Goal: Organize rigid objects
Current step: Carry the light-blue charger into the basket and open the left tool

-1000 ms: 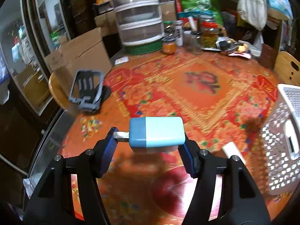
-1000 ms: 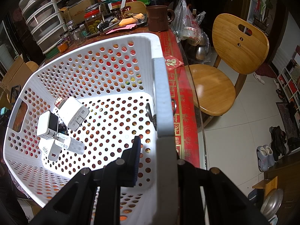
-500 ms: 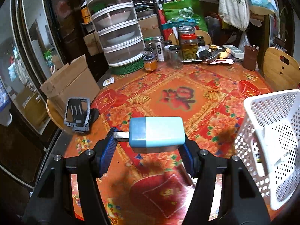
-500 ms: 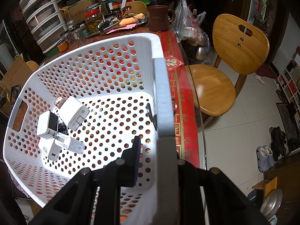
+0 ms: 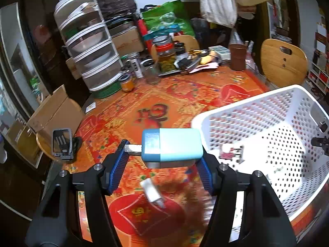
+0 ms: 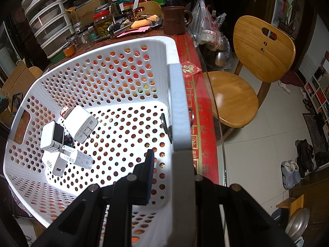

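Blue charger is pinched by its ends in the left hand-held gripper, above the desk beside the white basket whose rim the right hand-held gripper clamps, so letting go early drops it short or onto the chargers inside.

Left wrist view: you look forward and downward over the round table with red-and-orange patterned cloth, from close above it.
Right wrist view: you look steeply down, right against the white perforated plastic basket.
Shared: that basket, the stacked clear plastic drawers.
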A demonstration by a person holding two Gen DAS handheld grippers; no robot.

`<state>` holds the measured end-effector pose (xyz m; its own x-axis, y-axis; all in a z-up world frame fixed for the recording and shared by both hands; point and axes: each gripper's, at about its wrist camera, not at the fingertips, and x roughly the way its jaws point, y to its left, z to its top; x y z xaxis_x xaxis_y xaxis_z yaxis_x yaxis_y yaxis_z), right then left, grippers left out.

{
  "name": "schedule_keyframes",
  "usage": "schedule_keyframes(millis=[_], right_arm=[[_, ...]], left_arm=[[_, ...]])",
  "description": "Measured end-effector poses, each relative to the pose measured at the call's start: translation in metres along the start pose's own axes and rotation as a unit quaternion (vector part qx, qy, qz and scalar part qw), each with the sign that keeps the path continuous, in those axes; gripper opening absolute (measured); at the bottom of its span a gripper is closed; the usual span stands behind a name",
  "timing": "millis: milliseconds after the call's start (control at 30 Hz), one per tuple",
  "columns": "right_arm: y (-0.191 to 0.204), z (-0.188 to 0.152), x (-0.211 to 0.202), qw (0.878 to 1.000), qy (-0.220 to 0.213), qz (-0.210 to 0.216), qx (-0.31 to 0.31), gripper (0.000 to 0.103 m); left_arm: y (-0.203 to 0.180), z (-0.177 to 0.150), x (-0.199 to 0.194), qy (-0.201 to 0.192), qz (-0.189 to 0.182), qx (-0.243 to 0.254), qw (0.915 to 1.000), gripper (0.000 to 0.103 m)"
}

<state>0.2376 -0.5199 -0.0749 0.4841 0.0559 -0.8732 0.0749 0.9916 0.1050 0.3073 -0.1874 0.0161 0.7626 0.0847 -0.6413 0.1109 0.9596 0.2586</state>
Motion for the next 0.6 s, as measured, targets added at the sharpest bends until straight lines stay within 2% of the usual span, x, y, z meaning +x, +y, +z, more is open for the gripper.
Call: schedule_keyframes(millis=[300,600], right_arm=[[0.000,0.000,0.000,1.000,0.000,0.000,0.000,0.019],[0.000,0.000,0.000,1.000,0.000,0.000,0.000,0.020]], left_arm=[[-0.069,0.007,-0.008,0.011,-0.045,0.037,0.9982,0.060],[-0.138,0.008,0.006,0.037,-0.081,0.080,0.9929,0.060]])
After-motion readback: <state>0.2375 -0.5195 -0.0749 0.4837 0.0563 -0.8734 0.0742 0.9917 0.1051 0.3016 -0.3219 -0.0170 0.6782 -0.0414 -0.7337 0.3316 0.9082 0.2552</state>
